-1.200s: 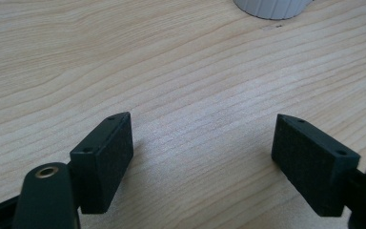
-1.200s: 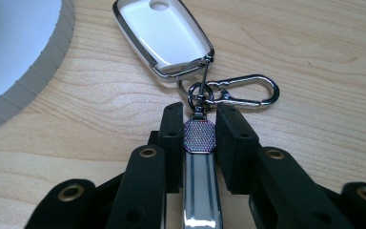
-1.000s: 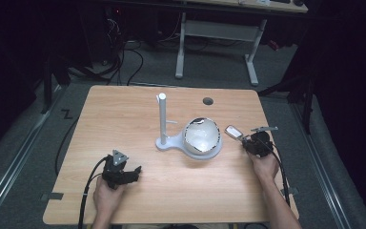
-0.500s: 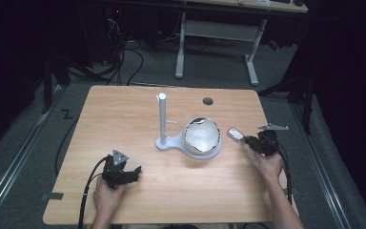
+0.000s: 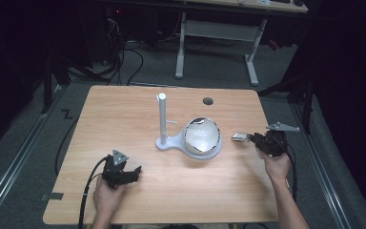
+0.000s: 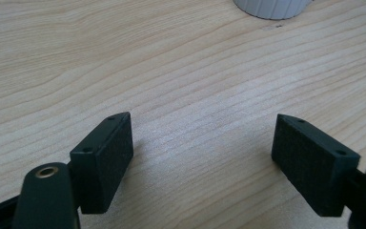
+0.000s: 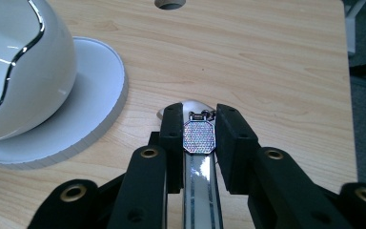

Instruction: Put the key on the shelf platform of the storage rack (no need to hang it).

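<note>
My right gripper (image 5: 250,139) hangs over the table's right side, shut on a small silver metal piece (image 5: 239,137). In the right gripper view the jaws (image 7: 199,119) press on its glittering octagonal face (image 7: 199,136), with a short chain link at its tip. A white egg-shaped shell with chrome trim (image 5: 201,136) sits on a white stand (image 5: 167,142) with a tall post (image 5: 162,117), left of that gripper. The shell (image 7: 14,71) and its round base (image 7: 100,90) lie close by. My left gripper (image 5: 124,175) rests open at the front left, nothing between its jaws (image 6: 202,152).
A round cable hole (image 5: 208,101) is in the tabletop behind the shell. The table's right edge (image 5: 270,143) runs just beside my right hand. A white rim (image 6: 271,7) shows ahead of the left gripper. Cables and a white desk frame (image 5: 217,28) are on the floor beyond.
My right gripper has lifted and drawn a little to the right, away from the shell, with the silver piece still in its jaws. The left gripper has stayed put.
</note>
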